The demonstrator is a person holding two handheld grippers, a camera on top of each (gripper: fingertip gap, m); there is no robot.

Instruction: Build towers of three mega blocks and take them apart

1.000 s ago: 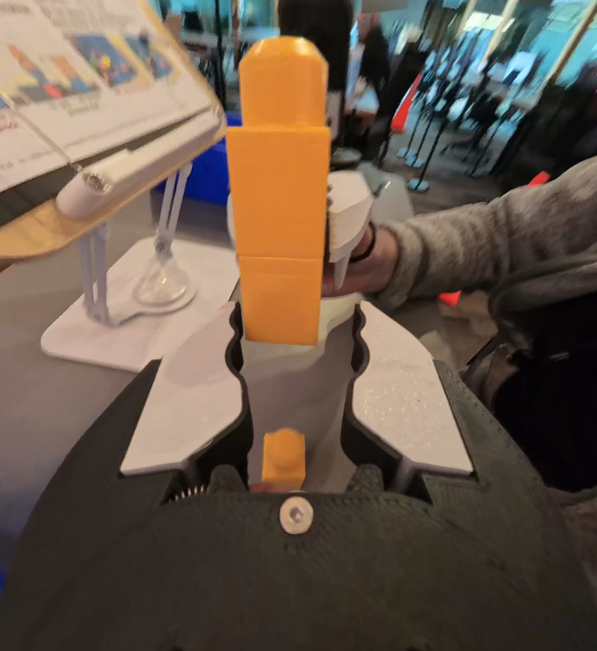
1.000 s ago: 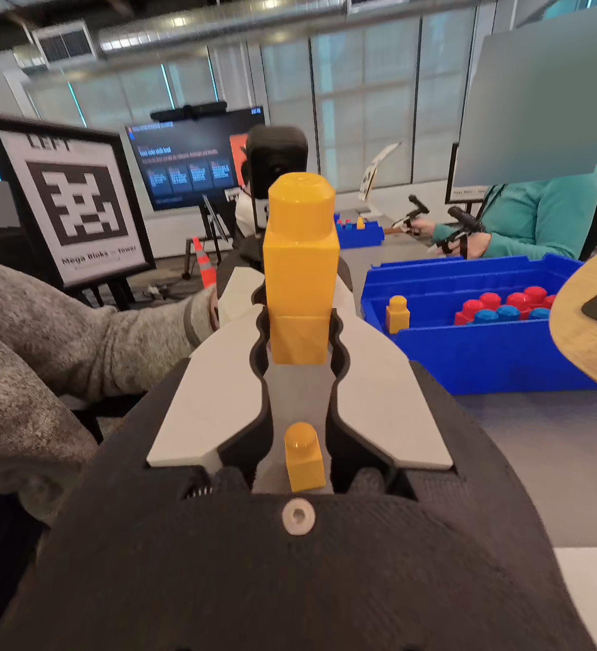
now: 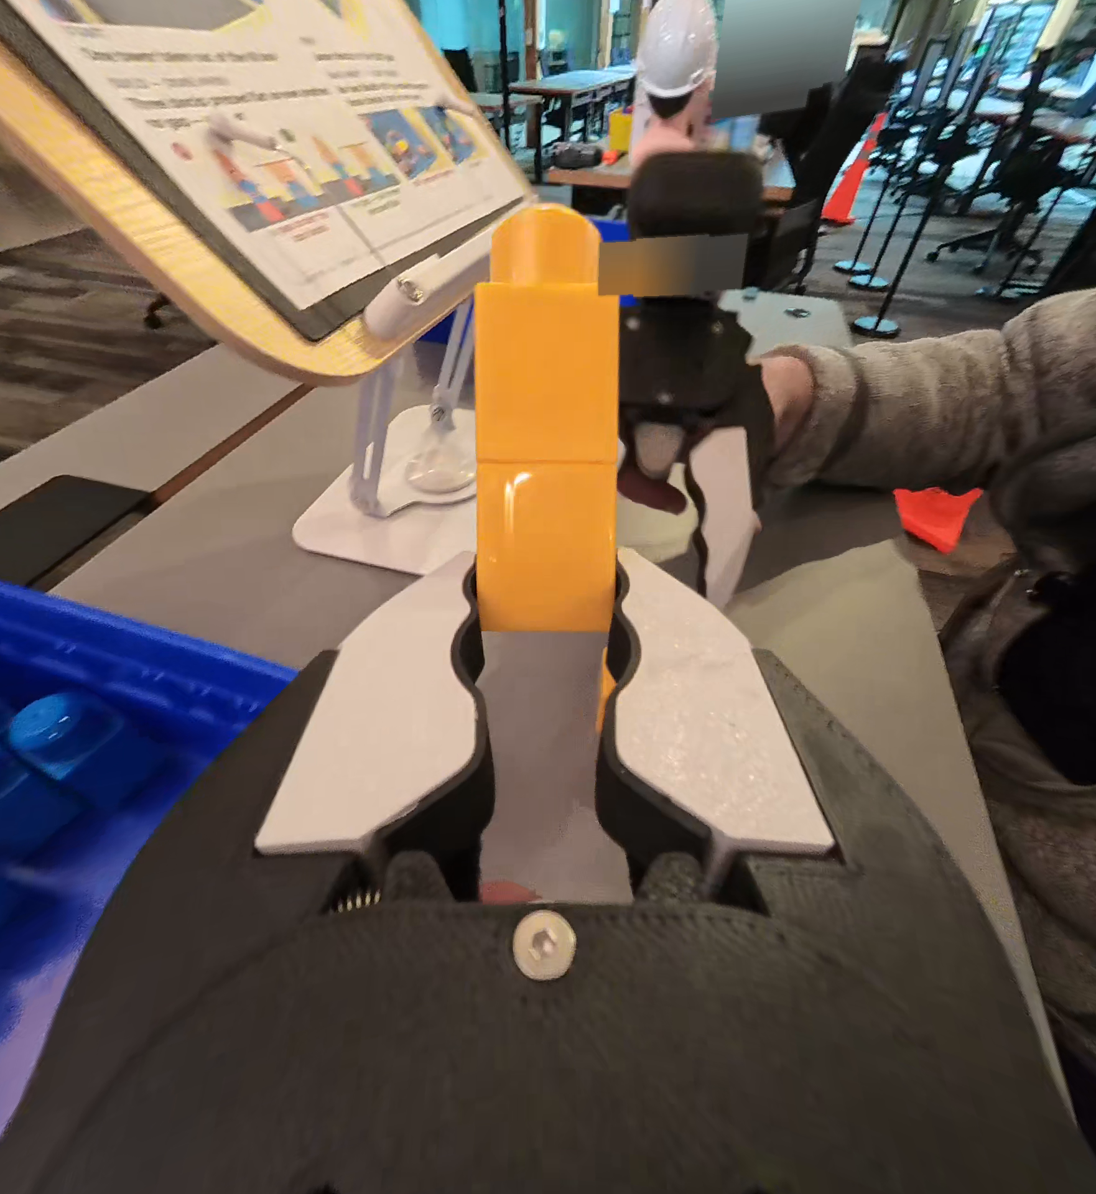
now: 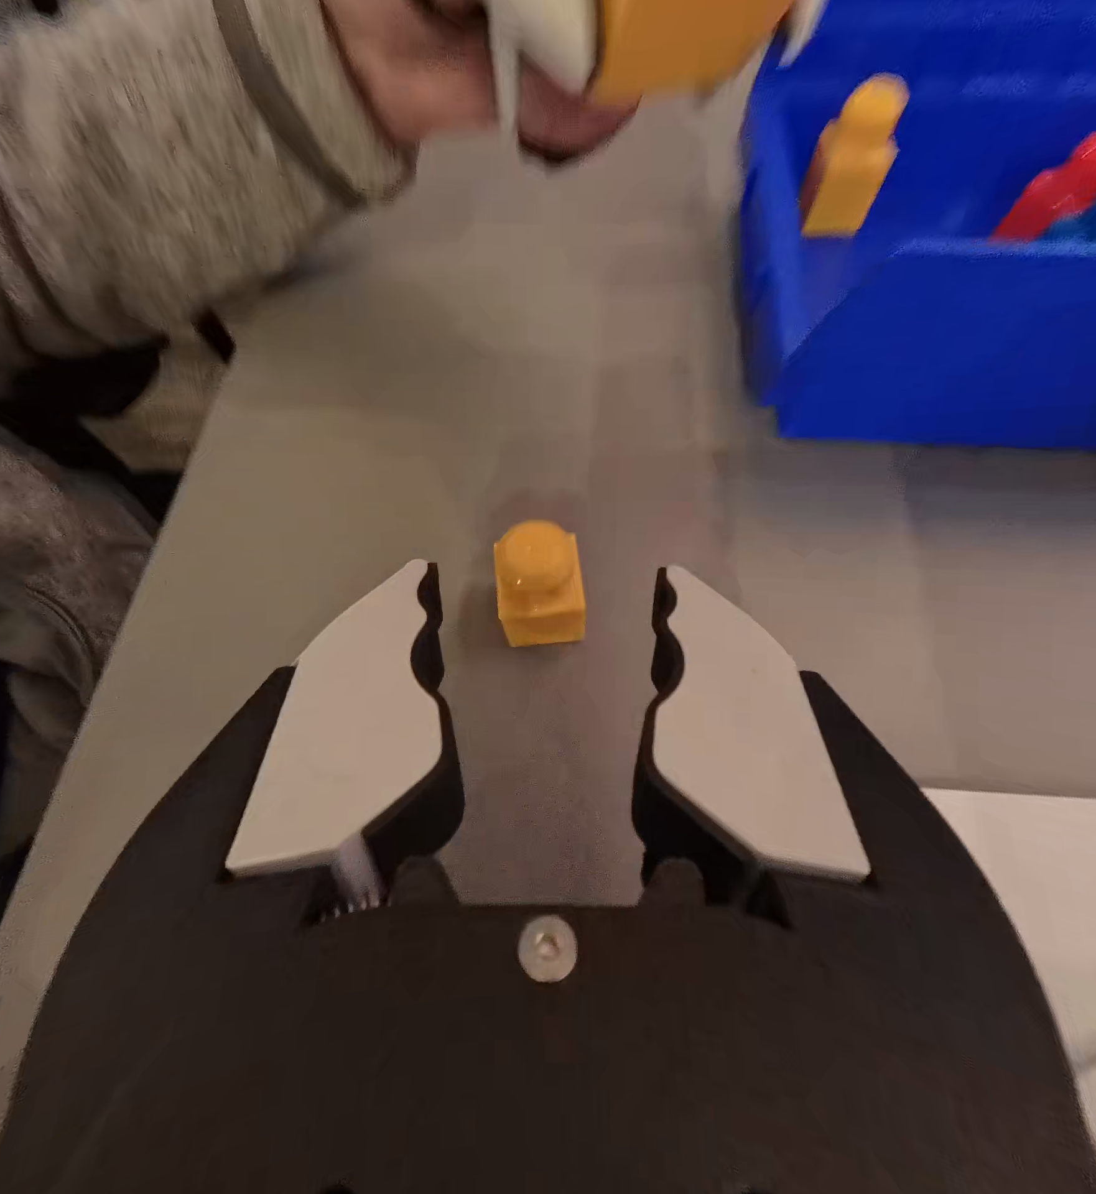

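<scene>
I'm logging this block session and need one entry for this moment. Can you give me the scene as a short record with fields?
left gripper: shut on the bottom block of a yellow stack, held upright above the table
stack: two blocks, stud on top
right gripper: open, holding nothing
loose block: yellow, upright on the table, between the open right fingertips, untouched
bin: blue, on the table, holds one yellow block plus red and blue blocks
stand: white, carries an instruction board
</scene>
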